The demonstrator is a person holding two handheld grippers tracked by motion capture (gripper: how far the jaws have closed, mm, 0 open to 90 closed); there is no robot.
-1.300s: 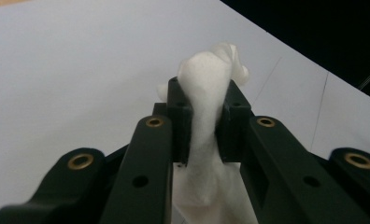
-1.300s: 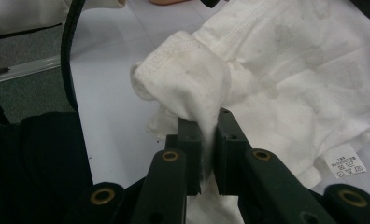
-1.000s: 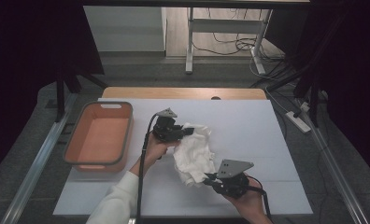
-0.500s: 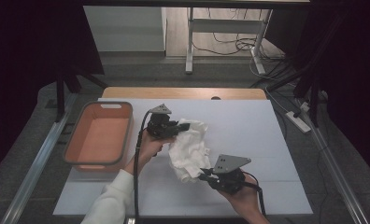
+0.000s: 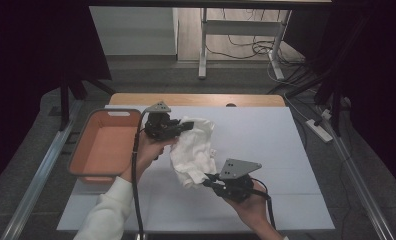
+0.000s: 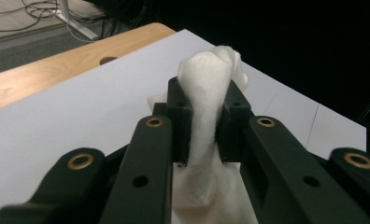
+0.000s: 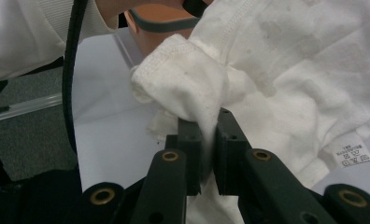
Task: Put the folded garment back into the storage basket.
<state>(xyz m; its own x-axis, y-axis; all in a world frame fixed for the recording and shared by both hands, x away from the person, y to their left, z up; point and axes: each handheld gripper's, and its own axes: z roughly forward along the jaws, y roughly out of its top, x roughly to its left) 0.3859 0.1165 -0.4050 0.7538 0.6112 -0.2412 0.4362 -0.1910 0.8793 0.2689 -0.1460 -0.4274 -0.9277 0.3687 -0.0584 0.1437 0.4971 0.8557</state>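
A: What is the white thing in the middle of the high view?

B: A white garment (image 5: 195, 150), crumpled and hanging in soft folds just left of the frame's centre, above the white table (image 5: 266, 145). Whether its lowest folds touch the tabletop I cannot tell.

A: Who has hold of it?

B: Both grippers. The left gripper (image 5: 178, 126), upper left of centre, is clamped on the garment's upper edge; in the left gripper view a thick bunch of the cloth (image 6: 206, 102) is pinched between the black jaws and bulges out above them. The right gripper (image 5: 208, 181), lower centre of the high view, is clamped on the bottom end, and in the right gripper view its jaws squeeze a fold of the fabric (image 7: 206, 130).

A: What does the fabric look like close up?

B: Knit cotton, off-white, with a stitched hem (image 7: 174, 60) along a rolled edge at the upper middle of the right gripper view. A small printed label (image 7: 353, 151) sits at the lower right there; its text is too small to read.

A: Anything else near it?

B: An orange tray (image 5: 81, 150) with a grey rim at the left of the high view, just beside the left hand (image 5: 148, 152).
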